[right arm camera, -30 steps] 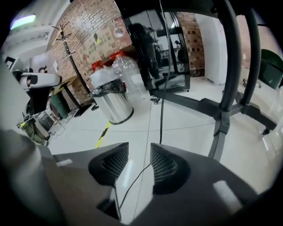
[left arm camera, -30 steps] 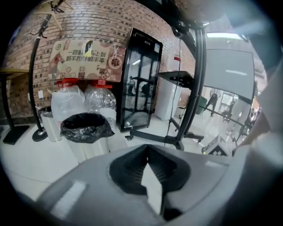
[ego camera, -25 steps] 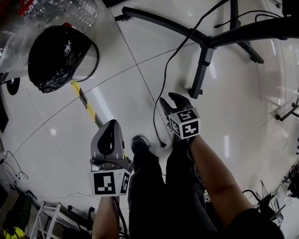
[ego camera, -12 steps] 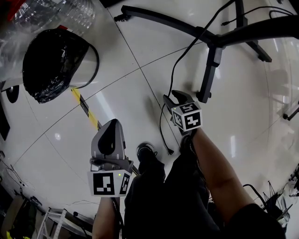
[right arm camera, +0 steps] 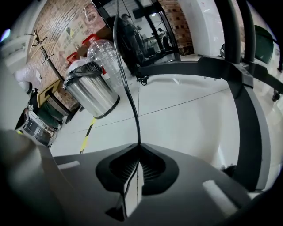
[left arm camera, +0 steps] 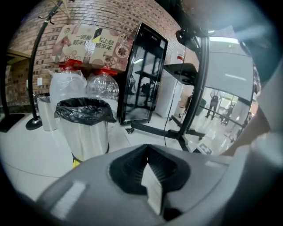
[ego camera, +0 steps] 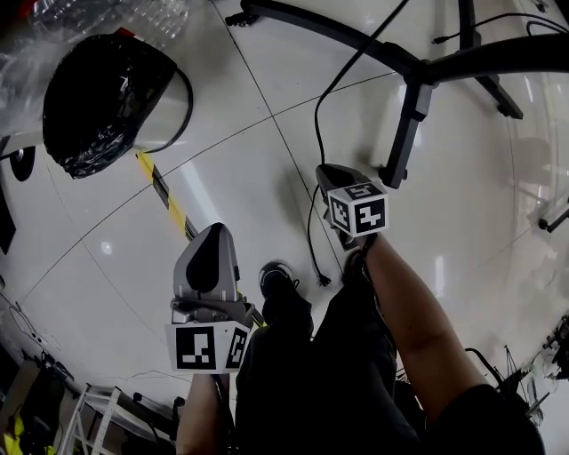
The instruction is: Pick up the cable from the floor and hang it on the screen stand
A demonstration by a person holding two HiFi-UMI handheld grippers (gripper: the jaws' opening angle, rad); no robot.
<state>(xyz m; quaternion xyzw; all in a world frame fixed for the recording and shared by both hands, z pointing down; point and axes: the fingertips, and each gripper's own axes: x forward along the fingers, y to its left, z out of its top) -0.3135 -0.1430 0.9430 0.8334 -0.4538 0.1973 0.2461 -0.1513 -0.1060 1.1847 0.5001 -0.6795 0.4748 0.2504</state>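
A thin black cable [ego camera: 317, 124] runs down from the black screen stand [ego camera: 411, 111] across the white tiled floor to its loose plug end [ego camera: 324, 282]. My right gripper [ego camera: 331, 173] is low over the floor, and its jaws have just been closing with the cable between them. In the right gripper view the cable [right arm camera: 128, 92] rises straight out of the closed jaws of the right gripper [right arm camera: 139, 148], with a stand leg [right arm camera: 247, 110] at the right. My left gripper [ego camera: 212, 233] is apart to the left, shut and empty [left arm camera: 148, 152].
A steel bin lined with a black bag [ego camera: 107, 102] stands at the upper left beside large water bottles [ego camera: 133, 18]. A yellow-and-black tape strip [ego camera: 160, 191] crosses the floor. The person's legs and shoe [ego camera: 276, 277] fill the lower middle.
The right gripper came down onto the cable and its open jaws shut on it. The left gripper stays in much the same place.
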